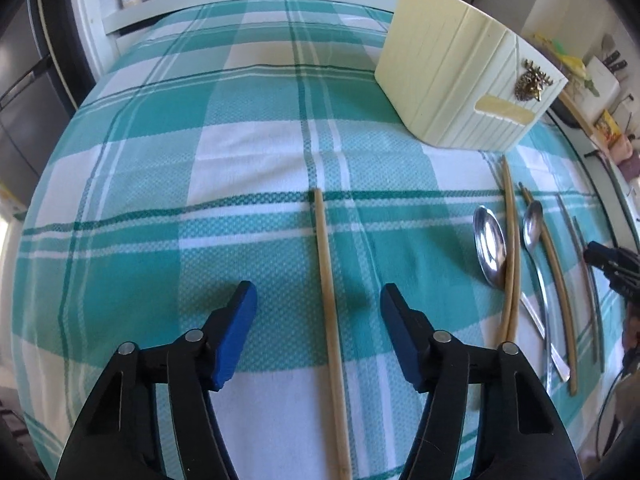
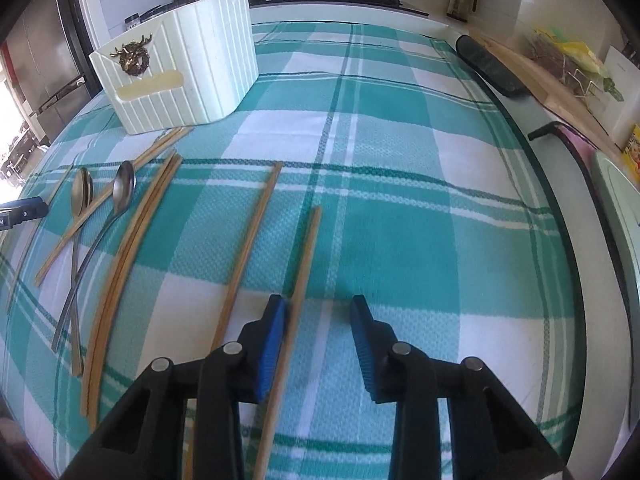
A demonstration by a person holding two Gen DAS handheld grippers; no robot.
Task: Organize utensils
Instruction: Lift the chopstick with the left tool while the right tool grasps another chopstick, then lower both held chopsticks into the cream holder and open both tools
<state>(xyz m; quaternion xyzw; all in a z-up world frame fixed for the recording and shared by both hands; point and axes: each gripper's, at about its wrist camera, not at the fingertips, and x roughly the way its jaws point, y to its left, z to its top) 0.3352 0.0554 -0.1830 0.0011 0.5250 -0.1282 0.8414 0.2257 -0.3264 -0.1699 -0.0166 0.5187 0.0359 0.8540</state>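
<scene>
In the left wrist view, a single wooden chopstick (image 1: 328, 280) lies lengthwise on the checked cloth between the blue pads of my left gripper (image 1: 318, 289). The jaws stand open and neither pad touches it. In the right wrist view, another chopstick (image 2: 304, 264) runs between the pads of my right gripper (image 2: 319, 301). It rests against the left pad (image 2: 274, 332), while the right pad stands clear of it. The cream utensil holder (image 1: 460, 80) (image 2: 180, 72) stands upright at the back of the cloth.
Two steel spoons (image 2: 124, 188) (image 2: 81, 196) and several more chopsticks (image 2: 132, 236) lie in rows in front of the holder. One more chopstick (image 2: 252, 240) lies just left of my right gripper. Behind the teal checked cloth (image 1: 200, 128) are a stove and counter clutter.
</scene>
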